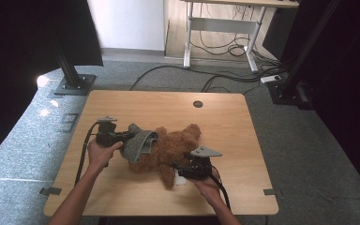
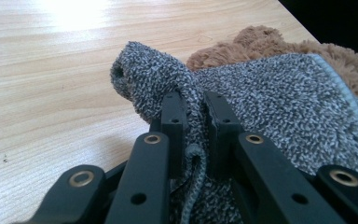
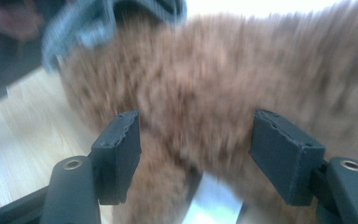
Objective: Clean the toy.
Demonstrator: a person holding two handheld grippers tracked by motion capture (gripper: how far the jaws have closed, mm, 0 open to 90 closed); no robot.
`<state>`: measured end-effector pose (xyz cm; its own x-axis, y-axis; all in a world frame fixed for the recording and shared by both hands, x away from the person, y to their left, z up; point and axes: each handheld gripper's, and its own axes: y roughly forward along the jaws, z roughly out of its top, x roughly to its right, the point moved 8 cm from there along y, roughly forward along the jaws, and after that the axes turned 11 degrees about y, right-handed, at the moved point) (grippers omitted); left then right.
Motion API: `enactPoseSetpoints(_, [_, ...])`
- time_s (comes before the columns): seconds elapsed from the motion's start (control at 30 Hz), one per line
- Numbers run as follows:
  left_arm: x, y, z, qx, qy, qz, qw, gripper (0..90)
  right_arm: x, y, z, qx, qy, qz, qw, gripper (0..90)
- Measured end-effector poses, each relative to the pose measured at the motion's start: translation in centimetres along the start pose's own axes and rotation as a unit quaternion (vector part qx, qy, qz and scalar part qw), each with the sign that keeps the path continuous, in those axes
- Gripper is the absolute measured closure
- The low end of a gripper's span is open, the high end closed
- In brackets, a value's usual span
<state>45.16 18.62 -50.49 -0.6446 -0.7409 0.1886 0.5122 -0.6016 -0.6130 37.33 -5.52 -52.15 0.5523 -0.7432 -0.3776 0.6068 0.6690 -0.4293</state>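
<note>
Teddy bear point(image 1: 168, 150): brown plush, lying on its side near the middle of the counter point(image 1: 122, 101), between the two hands.
Grey garment point(image 1: 138, 143): knitted, fleecy piece, partly drawn over the bear's end nearest the left hand; its ribbed hem shows in the left gripper view point(image 2: 340, 88).
Left gripper point(image 1: 122, 137): fingers point(image 2: 173, 119) closed tight on a bunched fold of the knit, cloth pinched between the pads and spilling out below them.
Right gripper point(image 1: 180, 168): fingers point(image 3: 119, 151) standing wide apart on either side of a brown limb, pads not pressing on the fur; that view is blurred.
White tag point(image 3: 212, 203): pale strip under the bear, just below the right fingers; cannot tell what it is.
Handling, bear: light, soft, squashy; likely to roll or drag along when the cloth is pulled, so it wants pinning or holding.
Handling, garment: stretchy, limp, grippy weave; unlikely to slip, but a thin pinch may stretch out.
Where to hold: bear by a limb or narrow part of the body; garment by the hem, with a thick fold.
</note>
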Motion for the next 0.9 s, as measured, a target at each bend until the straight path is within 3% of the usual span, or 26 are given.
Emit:
enactPoseSetpoints(0.07, [0.0, 0.0, 0.0, 0.0, 0.0, 0.0, 1.0, 79.2, -0.3, -0.3, 1.2, 0.015, -0.017, -0.016, 0.9996, 31.4])
enactPoseSetpoints(0.17, [0.0, 0.0, 0.0, -0.001, 0.0, -0.001, 1.0, 79.3, 0.3, 0.5, 1.9, -0.001, -0.028, -0.041, 0.9988, 28.3])
enactPoseSetpoints(0.3, [0.2, 0.1, 0.0, 0.0, 0.005, -0.002, 1.0, 79.3, 1.9, 2.7, 1.1, -0.033, -0.038, -0.068, 0.9964, 28.5])
enactPoseSetpoints(0.4, [0.3, 0.2, 0.0, 0.002, 0.007, -0.003, 1.0, 79.3, 2.1, 3.8, 0.3, -0.048, -0.058, -0.094, 0.9927, 29.8])
enactPoseSetpoints(0.5, [0.2, 0.2, 0.0, 0.001, 0.005, -0.005, 1.0, 79.3, 2.3, 4.4, 0.1, -0.055, -0.065, -0.108, 0.9905, 40.6])
enactPoseSetpoints(0.57, [0.3, 0.2, 0.0, 0.002, 0.002, -0.007, 1.0, 79.3, 2.6, 4.7, 0.0, -0.055, -0.073, -0.11, 0.9897, 54.3])
enactPoseSetpoints(0.63, [0.3, 0.2, 0.0, 0.003, 0.001, -0.01, 0.9999, 79.2, 2.6, 4.7, 0.0, -0.057, -0.072, -0.101, 0.9906, 61.4])
enactPoseSetpoints(0.73, [0.3, 0.0, 0.1, 0.007, -0.008, -0.021, 0.9997, 79.2, 2.4, 4.3, -0.1, -0.046, -0.064, -0.083, 0.9935, 67.1])
enactPoseSetpoints(0.9, [0.8, -0.7, 1.0, 0.034, -0.031, -0.062, 0.997, 79.1, 1.9, 2.9, -1.4, -0.024, -0.068, -0.054, 0.996, 71.2])
